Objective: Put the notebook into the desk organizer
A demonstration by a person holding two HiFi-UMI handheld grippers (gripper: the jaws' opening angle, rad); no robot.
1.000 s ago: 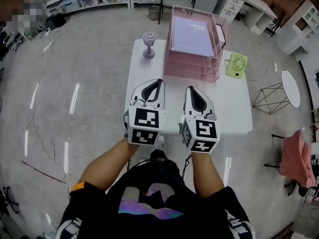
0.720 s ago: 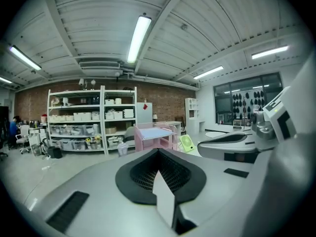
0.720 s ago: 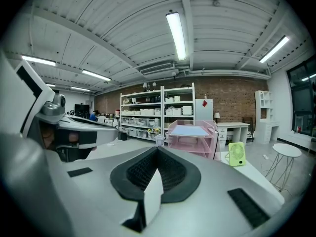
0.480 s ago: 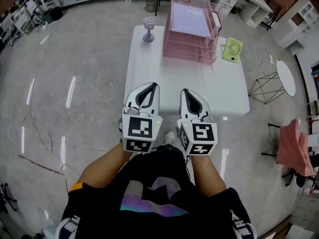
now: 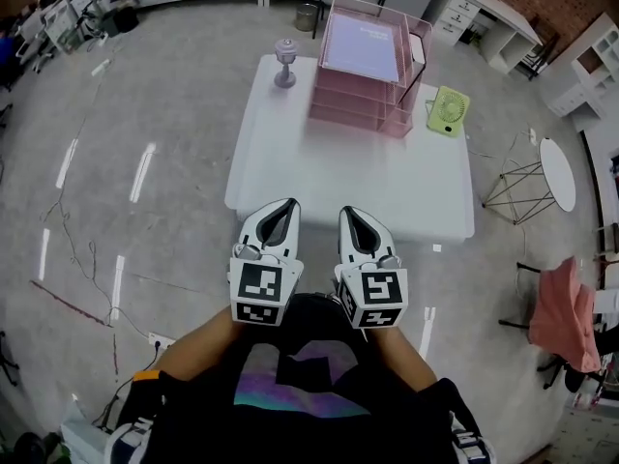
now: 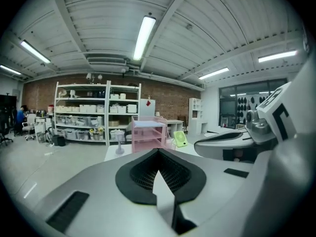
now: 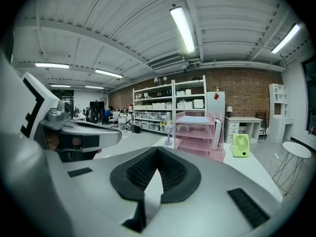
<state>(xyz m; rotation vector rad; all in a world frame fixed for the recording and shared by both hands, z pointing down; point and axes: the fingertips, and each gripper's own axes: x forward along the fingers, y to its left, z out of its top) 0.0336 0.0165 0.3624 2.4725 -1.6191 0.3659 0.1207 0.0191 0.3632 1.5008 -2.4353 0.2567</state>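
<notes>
The notebook lies flat in the top tray of the pink desk organizer, so I think the job is done or nearly done. The organizer stands at the far end of the white counter, with a small green fan just beside it. The left tool and the right tool are side by side on the near side of the organizer, well apart from it, out past the near edge of the counter. Both tools are squeezed shut with nothing in them. The notebook looks thin and flat, so it is likely light. It may bend a bit if you lift it by one corner. Its pale purple cover looks smooth, so it could slip. If it has to be moved again, a good spot to pinch would be the middle of the edge at the open front of the tray, or near the spine if that can be found, where it is stiffer. The wire walls are close on the other sides, so going in from there could bump the tray.
</notes>
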